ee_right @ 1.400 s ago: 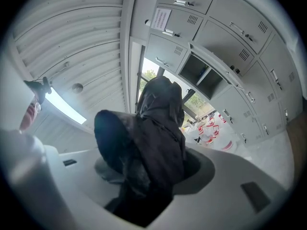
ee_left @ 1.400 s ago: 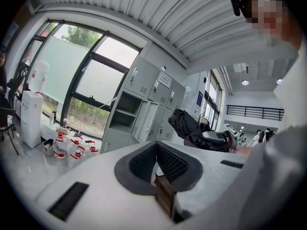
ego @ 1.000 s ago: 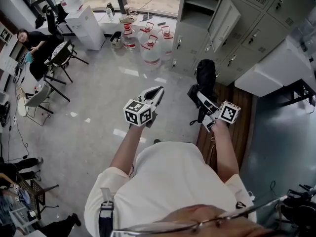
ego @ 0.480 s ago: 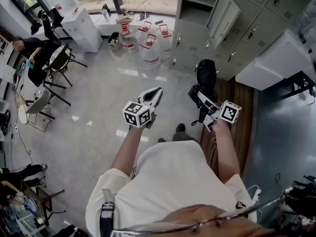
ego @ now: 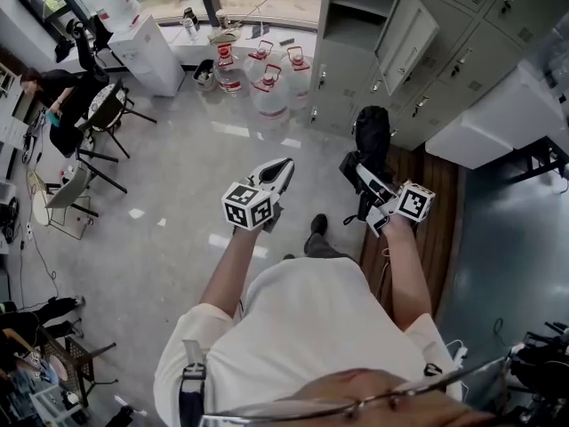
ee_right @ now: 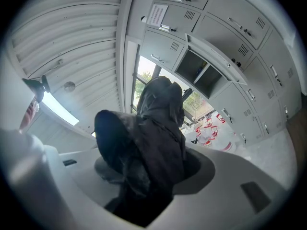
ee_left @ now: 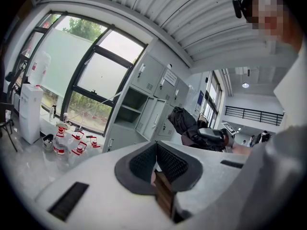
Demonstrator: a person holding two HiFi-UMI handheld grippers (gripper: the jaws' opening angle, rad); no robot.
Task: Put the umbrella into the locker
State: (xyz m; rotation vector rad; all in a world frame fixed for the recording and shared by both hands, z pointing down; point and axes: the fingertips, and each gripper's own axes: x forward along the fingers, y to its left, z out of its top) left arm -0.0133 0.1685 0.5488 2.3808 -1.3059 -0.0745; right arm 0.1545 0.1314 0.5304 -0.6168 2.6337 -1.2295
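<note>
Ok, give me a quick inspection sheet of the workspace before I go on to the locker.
Surface: grey floor.
Job's things: black umbrella, folded, held by right gripper; locker open, door swung out.
Clutter: water jugs beside the lockers.
Grippers: left gripper shut, empty; right gripper shut on umbrella.
Cables: thin cable on floor, far left.
Surroundings: seated person, chairs, water dispenser.

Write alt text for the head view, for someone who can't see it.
Seen from above, a person in a white shirt grips a folded black fabric umbrella in the right tongs, while the left tongs are closed and empty beside it. Ahead stands a bank of grey metal lockers, one with its door swung open.
</note>
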